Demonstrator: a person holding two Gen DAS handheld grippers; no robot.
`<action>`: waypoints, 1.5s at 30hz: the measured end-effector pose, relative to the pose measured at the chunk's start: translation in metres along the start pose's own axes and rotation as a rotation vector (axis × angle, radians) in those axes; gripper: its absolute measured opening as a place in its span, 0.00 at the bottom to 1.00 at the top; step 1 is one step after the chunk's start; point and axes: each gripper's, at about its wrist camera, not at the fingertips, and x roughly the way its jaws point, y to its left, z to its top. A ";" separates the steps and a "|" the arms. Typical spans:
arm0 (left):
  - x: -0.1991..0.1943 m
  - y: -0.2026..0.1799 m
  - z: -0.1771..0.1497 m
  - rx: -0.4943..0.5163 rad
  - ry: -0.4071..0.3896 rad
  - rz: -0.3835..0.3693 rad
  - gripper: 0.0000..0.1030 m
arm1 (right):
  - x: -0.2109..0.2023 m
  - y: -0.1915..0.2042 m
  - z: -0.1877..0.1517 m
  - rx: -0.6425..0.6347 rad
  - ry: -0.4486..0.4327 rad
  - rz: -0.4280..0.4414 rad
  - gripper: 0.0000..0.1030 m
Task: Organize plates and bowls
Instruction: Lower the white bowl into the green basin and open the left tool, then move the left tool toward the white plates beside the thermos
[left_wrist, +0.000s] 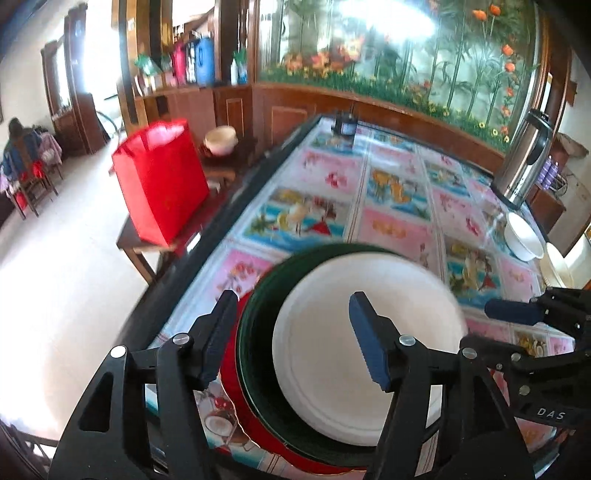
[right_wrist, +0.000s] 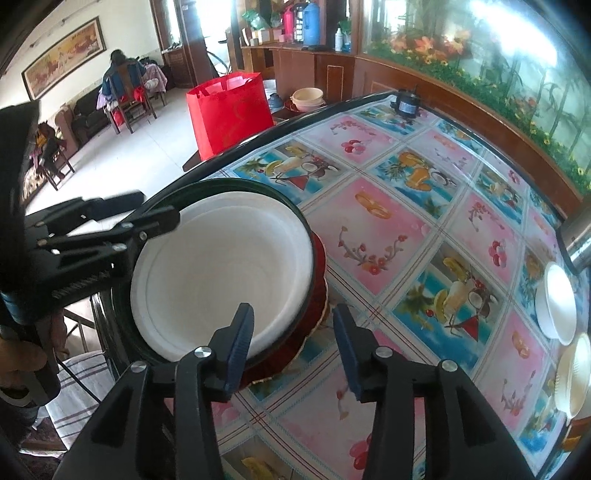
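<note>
A stack of three plates sat near the worktop's (right_wrist: 388, 236) dark front edge: a white plate (right_wrist: 221, 273) nested in a dark green plate (left_wrist: 258, 332), which rested on a red plate (right_wrist: 317, 295) with a scalloped gilt rim. The left gripper (left_wrist: 295, 332) hung above the stack, its fingers (left_wrist: 369, 343) spread apart and holding nothing; the white plate's face showed between them. The right gripper (right_wrist: 291, 347) hovered over the stack's near rim, fingers (right_wrist: 240, 347) likewise parted and empty.

Beyond the stack, a broad stretch of glossy plastic cloth printed with fruit and cocktail squares lay open toward the far edge, where a small dark box (right_wrist: 406, 103) stood. At the right-hand edge two white bowls (right_wrist: 557, 302) sat side by side, near a steel thermos jug (left_wrist: 524, 162).

Off the worktop's left edge, a red paper bag (left_wrist: 159, 181) stood on a low wooden bench. Pale tiled floor ran back to a seated figure (right_wrist: 122, 77); a glass panel painted with bamboo and flowers (left_wrist: 406, 48) filled the far wall.
</note>
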 end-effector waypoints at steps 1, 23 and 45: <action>-0.002 -0.001 0.002 0.003 -0.005 0.003 0.61 | -0.001 -0.002 -0.001 0.005 -0.001 -0.004 0.46; -0.004 -0.094 0.010 0.085 -0.009 -0.146 0.61 | -0.037 -0.071 -0.050 0.147 -0.018 -0.075 0.50; 0.021 -0.221 0.007 0.224 0.074 -0.291 0.61 | -0.067 -0.159 -0.125 0.344 0.018 -0.171 0.52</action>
